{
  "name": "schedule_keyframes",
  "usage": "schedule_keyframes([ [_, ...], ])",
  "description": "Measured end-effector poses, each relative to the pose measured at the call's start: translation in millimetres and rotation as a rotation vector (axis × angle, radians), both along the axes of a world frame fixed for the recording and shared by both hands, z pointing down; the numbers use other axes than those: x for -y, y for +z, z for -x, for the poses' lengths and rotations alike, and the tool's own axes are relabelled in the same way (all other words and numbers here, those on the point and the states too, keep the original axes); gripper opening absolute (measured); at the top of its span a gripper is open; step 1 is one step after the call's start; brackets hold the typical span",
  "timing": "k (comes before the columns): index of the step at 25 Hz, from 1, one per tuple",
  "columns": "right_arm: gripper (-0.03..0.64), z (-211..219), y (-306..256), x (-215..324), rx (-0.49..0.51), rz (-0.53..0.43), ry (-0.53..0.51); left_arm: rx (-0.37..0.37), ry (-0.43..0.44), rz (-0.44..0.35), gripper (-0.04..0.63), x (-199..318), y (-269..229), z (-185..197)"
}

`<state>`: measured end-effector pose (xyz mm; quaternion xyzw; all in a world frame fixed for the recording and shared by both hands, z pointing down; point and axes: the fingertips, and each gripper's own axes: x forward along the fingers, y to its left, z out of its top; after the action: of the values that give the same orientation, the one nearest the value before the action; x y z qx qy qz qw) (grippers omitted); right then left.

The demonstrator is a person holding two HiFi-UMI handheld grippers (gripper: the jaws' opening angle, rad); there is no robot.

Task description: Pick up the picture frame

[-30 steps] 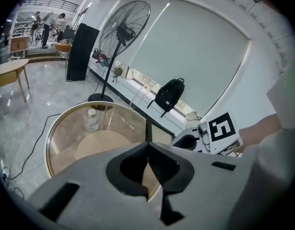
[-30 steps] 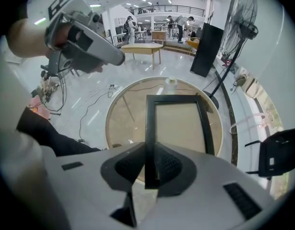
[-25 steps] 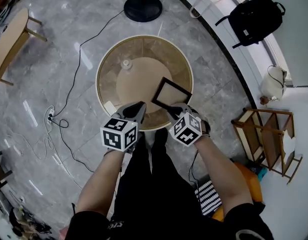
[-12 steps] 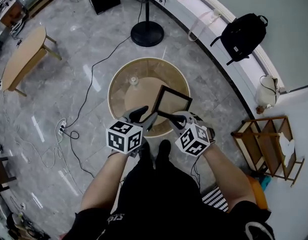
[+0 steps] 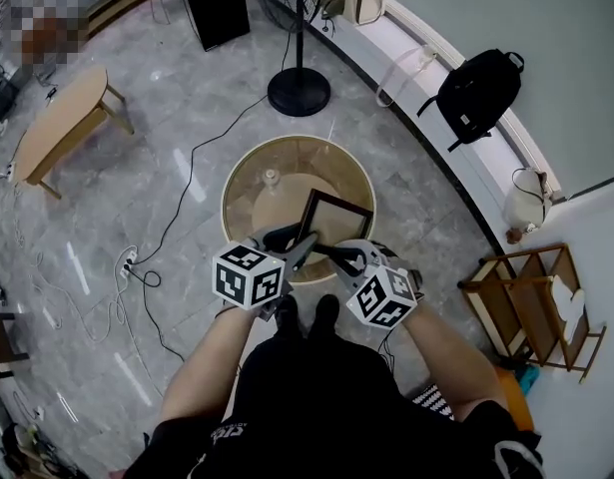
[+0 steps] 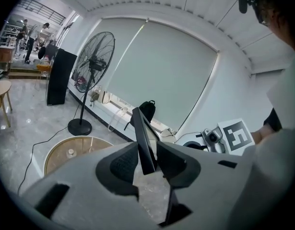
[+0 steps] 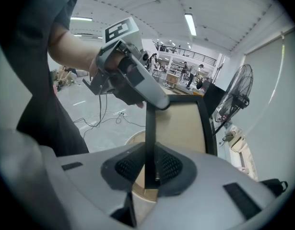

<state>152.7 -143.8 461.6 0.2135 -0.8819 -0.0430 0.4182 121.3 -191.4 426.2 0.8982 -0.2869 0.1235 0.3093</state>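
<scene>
The black picture frame (image 5: pixel 338 218) with a tan back (image 7: pixel 185 123) is held in the air above the round wicker table (image 5: pixel 237 183). My right gripper (image 5: pixel 336 252) is shut on its near edge, and that edge stands upright between the pads (image 7: pixel 150 164). My left gripper (image 5: pixel 292 239) has come round the frame's left edge (image 6: pixel 141 128). Its jaws (image 6: pixel 146 157) are closing with the edge between them, which lies against the right pad with a little room at the left pad. In the right gripper view, the left gripper (image 7: pixel 133 80) sits over the frame's top corner.
A small white thing (image 5: pixel 272 178) stands on the table. Beyond the table are a floor fan's base (image 5: pixel 299 90) and a black backpack (image 5: pixel 476 83). A wooden rack (image 5: pixel 526 292) is at the right, a low wooden table (image 5: pixel 62 123) at the left, and cables (image 5: pixel 177 198) cross the floor.
Both grippers rose and the frame came up off the table in the right gripper. The left gripper, shut beside the frame before, opened and moved onto its left edge.
</scene>
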Motion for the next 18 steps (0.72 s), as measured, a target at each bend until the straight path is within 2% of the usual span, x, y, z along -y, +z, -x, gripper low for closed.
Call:
schedule_keyframes([
  [5,0.066,0.9,-11.9,-0.6,0.021,-0.027,-0.006,-0.059,-0.007,0.012,0.096,-1.0,-17.8,-0.2],
  [8,0.069,2.5,-21.7,2.8,0.050,-0.053,0.008,-0.086,-0.004,-0.017,0.080,1.7,-35.6,-3.8],
  [14,0.086,1.8,-36.9,7.2,0.085,-0.078,-0.001,-0.035,0.053,-0.120,0.072,4.2,-65.5,-13.2],
  [18,0.084,-8.4,-50.2,12.4,0.118,-0.100,0.024,0.003,0.040,-0.181,0.072,13.3,-88.0,-6.2],
])
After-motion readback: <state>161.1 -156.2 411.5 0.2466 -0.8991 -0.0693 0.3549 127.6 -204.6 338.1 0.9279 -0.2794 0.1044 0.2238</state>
